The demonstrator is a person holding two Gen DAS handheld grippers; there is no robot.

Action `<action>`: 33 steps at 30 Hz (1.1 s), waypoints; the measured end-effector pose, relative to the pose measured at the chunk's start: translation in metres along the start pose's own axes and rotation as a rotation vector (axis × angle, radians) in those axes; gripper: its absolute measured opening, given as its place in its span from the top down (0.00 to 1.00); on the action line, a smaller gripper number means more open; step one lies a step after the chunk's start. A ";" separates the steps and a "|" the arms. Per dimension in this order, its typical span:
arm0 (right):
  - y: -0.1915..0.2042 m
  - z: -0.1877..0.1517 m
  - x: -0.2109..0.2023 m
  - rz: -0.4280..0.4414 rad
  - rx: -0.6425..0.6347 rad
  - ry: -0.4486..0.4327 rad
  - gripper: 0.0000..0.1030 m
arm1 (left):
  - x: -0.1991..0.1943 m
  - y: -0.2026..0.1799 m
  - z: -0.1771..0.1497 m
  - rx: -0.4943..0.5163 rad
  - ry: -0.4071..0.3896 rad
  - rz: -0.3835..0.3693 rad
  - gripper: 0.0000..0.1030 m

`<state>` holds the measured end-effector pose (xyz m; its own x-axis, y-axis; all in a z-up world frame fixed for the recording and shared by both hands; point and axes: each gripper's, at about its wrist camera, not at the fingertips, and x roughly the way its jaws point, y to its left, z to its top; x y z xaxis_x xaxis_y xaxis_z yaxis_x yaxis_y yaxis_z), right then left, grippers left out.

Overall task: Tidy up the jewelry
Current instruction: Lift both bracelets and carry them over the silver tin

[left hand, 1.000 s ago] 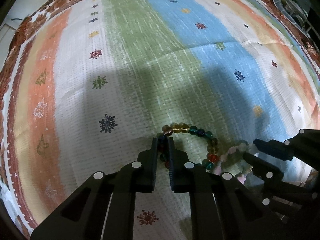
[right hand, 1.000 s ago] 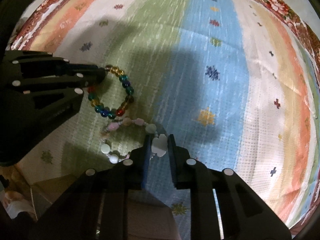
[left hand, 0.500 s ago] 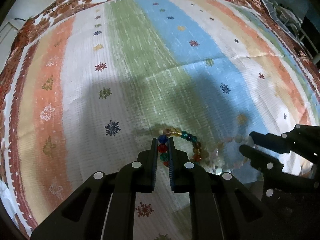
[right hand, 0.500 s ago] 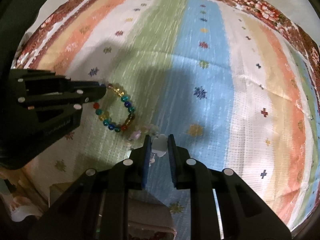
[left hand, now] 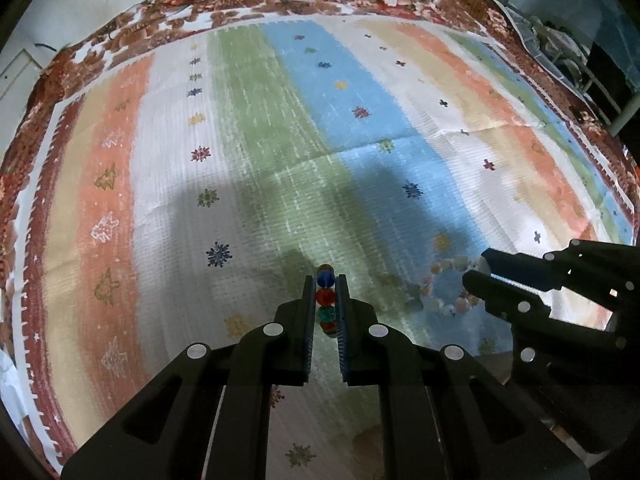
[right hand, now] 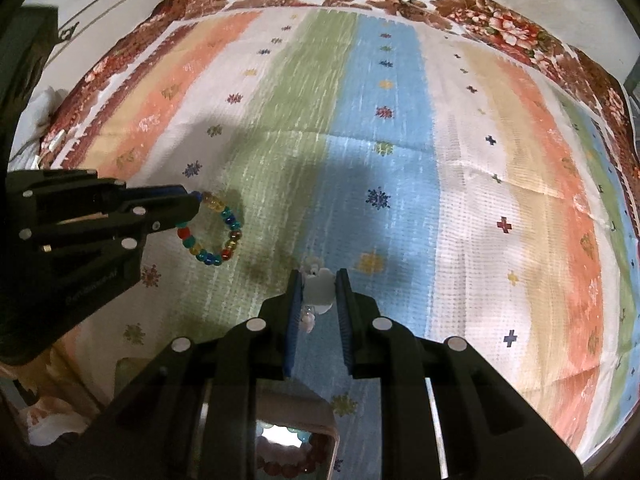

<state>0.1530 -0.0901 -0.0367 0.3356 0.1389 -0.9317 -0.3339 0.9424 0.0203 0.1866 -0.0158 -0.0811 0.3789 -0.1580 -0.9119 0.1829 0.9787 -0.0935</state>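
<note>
The left tool (left hand: 325, 280) is clamped on the coloured bead bracelet (right hand: 214, 230), which dangles off its tips above the striped cloth (left hand: 280, 152). The right tool (right hand: 318, 280) pinches the pale bracelet (left hand: 444, 286) by its white flower charm (right hand: 319, 286) (the loop hangs below). A small box (right hand: 296, 446) holding more beads sits under it.

From my left wrist camera, the left gripper (left hand: 325, 280) is closed on the multicoloured bead bracelet (left hand: 325, 298); blue, red and green beads sit stacked between its two fingers. I see the right gripper (left hand: 478, 272) to the right of my fingertips, clamped on the pale bead bracelet (left hand: 442, 286), whose loop hangs blurred to its left. Ahead and beneath both lies the striped cloth (left hand: 280, 140).
</note>
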 end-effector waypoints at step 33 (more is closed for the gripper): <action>-0.003 -0.023 -0.081 0.084 0.019 -0.195 0.82 | -0.090 -0.028 -0.030 0.024 -0.196 -0.050 0.91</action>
<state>0.1060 -0.1110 0.0303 0.4719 0.2722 -0.8386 -0.3523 0.9301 0.1037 0.1200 -0.0249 -0.0087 0.5378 -0.2313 -0.8108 0.2264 0.9659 -0.1254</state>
